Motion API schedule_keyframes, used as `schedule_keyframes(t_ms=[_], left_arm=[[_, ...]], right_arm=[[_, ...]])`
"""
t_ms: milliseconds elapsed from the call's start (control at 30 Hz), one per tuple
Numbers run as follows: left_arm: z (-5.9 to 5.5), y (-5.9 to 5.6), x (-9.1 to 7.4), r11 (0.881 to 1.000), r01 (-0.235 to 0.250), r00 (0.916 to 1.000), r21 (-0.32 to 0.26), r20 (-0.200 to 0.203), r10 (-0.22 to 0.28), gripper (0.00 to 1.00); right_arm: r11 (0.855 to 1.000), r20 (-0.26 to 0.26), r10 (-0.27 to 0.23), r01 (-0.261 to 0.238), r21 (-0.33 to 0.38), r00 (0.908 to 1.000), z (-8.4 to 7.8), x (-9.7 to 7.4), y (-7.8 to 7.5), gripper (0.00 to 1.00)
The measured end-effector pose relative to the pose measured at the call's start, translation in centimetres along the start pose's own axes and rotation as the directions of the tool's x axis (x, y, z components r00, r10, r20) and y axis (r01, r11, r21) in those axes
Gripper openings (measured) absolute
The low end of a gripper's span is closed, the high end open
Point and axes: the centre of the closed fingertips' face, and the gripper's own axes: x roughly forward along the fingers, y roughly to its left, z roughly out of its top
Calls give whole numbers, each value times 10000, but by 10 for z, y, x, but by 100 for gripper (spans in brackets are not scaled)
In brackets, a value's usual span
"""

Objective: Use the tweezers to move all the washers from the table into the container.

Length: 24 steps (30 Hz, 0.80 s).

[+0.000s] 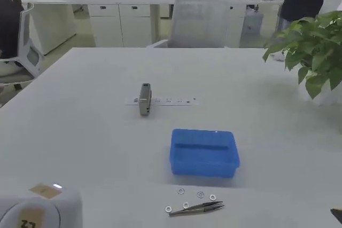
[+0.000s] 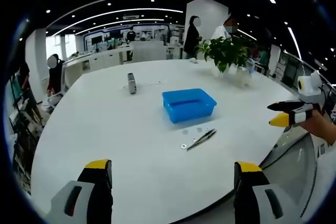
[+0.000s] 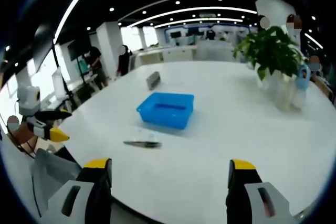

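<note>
Several small metal washers (image 1: 185, 205) lie loose on the white table (image 1: 80, 132) near its front edge. Silver tweezers (image 1: 197, 207) lie flat among them, untouched. Just behind stands the blue plastic container (image 1: 203, 152), and nothing can be made out inside it. My left gripper (image 2: 170, 178) is open and hangs off the table's near edge, well short of the tweezers (image 2: 203, 138) and container (image 2: 189, 104). My right gripper (image 3: 168, 176) is open too, back from the tweezers (image 3: 143, 143) and container (image 3: 166, 109). Both grippers are bare.
A small grey device (image 1: 145, 99) stands mid-table on a white strip. A leafy potted plant (image 1: 312, 52) sits at the right edge. Office chairs (image 1: 197, 22) and desks stand beyond the table, and people stand in the background.
</note>
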Motion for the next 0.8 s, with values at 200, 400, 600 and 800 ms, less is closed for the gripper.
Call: schedule_keyframes(t_ms=[200, 400, 600, 800], left_arm=[[2, -3, 4, 9997, 216, 9998, 94, -39, -216, 95], [3, -12, 11, 9972, 682, 9976, 298, -126, -679, 84], [10, -16, 22, 9928, 1034, 9946, 613, -62, -1032, 75], [8, -20, 38, 9819, 1559, 9877, 1078, -323, -1533, 55]], right_arm=[[10000, -43, -17, 17, -28, 10000, 1, 2, 1, 89], [9998, -60, -167, 166, -65, 9998, 4, 6, -1, 88], [9993, 46, -365, 365, -91, 9993, 9, 10, -3, 78], [9986, 342, -432, 442, -300, 9985, 18, 14, -5, 53]])
